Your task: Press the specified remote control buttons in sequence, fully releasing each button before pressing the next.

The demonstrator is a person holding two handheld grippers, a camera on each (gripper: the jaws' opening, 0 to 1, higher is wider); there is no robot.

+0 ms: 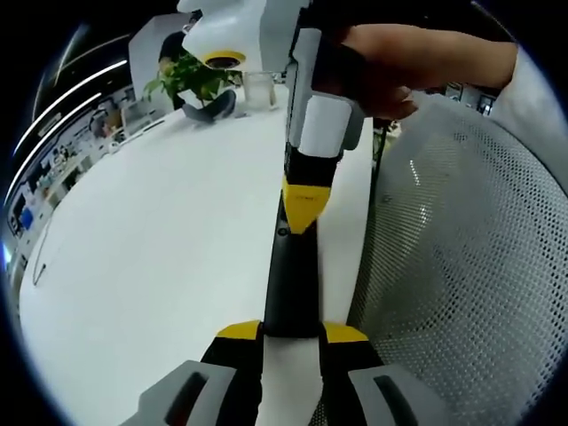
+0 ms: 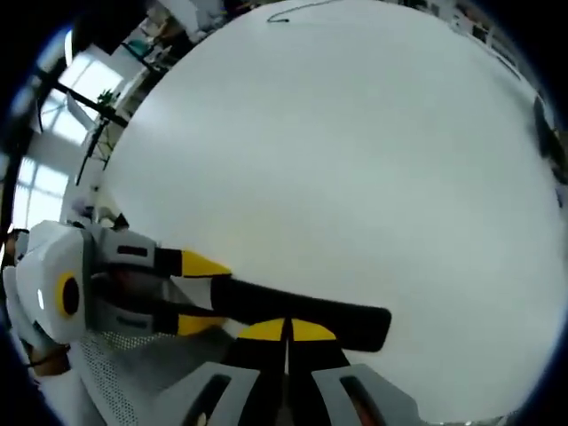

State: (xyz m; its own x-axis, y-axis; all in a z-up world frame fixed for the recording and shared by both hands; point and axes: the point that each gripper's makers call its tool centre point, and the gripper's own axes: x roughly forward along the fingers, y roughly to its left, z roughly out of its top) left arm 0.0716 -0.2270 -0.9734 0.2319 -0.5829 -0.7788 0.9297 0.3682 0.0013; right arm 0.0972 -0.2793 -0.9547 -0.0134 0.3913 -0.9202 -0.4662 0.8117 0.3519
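While your left hand-held gripper clamps its yellow-tipped jaws on the near end of the remote control, the remote's long axis runs straight away from you along that gripper's own line, its far end pointing toward the back of the counter. Your right hand-held gripper has its two yellow tips pressed together with no gap between them, resting on top of the remote control; from the right gripper view the dark body lies crosswise, one end held by the other gripper at the left, the free end pointing right. In the left gripper view that right gripper comes down from above, its yellow tip touching the remote's upper face, with your hand wrapped around its handle.

You have one remote and two grippers on it. Whether a button is pushed in, you cannot tell from either view.

Beneath everything is a plain white counter, and the remote sits close to its edge. Beside that edge stands a chair with a white mesh back. At the far end of the counter you can count one potted green plant and one clear glass just beside it. Beyond are ceiling light strips and an office-like room, and windows.
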